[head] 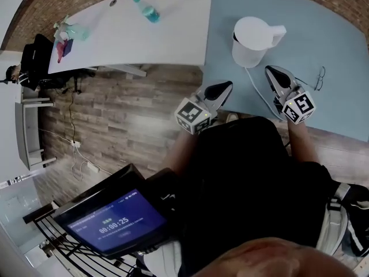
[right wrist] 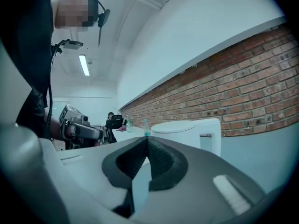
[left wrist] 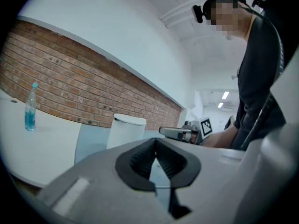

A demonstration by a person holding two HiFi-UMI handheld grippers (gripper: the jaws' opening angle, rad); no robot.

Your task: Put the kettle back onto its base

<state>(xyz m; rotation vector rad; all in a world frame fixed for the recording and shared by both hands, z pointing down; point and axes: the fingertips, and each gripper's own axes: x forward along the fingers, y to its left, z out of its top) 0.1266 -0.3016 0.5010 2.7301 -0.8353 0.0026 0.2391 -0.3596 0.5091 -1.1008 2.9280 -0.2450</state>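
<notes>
A clear plastic bottle [head: 147, 9] holding blue liquid stands far left on the white surface [head: 173, 45], whose straight edge meets the pale blue surface [head: 340, 45] beside it. The left tongs [head: 225, 87] hover at the near edge of the blue surface, their black ribbed pads pressed together with nothing between them. They point towards the kettle [head: 254, 39], which stands upright ahead and slightly right of their tip, apart from them. The kettle is white and smooth, roughly cylindrical, with a flat round lid and a boxy handle on its right side. A thin white cord [head: 258, 91] runs from its foot towards the near edge, passing between the two tongs; whether a base lies under the kettle cannot be told. The right tongs [head: 275, 74] are over the blue surface just right of the cord, pads likewise closed and empty, with the kettle ahead and to their left, near but not touching. Further right lie wire-framed glasses [head: 319, 78]. Open blue surface stretches behind and right of the kettle, and its near edge curves above a wood-plank floor [head: 121, 108]
</notes>
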